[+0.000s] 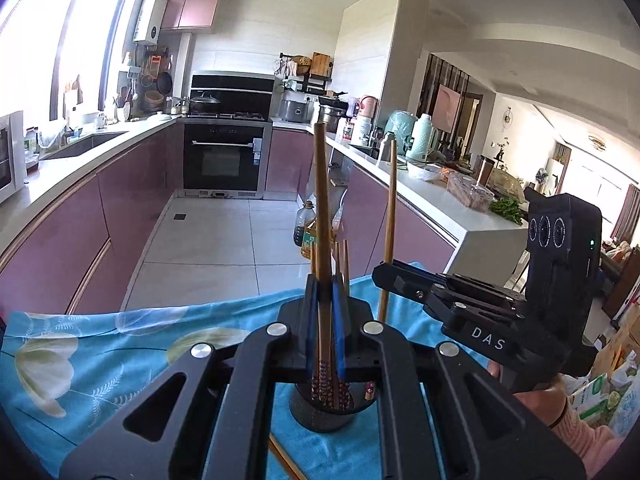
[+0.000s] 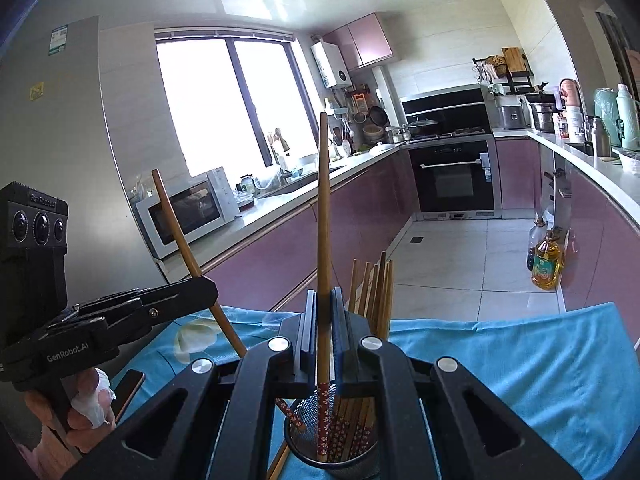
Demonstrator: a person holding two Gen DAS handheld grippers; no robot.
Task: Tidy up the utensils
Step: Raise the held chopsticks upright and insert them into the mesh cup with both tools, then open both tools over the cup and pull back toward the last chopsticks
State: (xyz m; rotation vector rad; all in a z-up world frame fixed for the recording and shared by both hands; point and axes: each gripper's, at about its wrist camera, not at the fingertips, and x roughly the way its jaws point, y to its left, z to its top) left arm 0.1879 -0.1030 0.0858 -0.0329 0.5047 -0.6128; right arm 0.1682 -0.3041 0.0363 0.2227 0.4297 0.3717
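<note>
Both chopsticks' (image 1: 322,216) patterned ends perhaps cup-hidden (image 2: 332,446).

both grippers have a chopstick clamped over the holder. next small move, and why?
Probably lower the right gripper so its chopstick drops fully into the mesh holder, then open. That stick stands near upright with its patterned end already at the holder's mouth among the others. The left gripper also holds a chopstick above the holder, so it should likely wait its turn.
</note>
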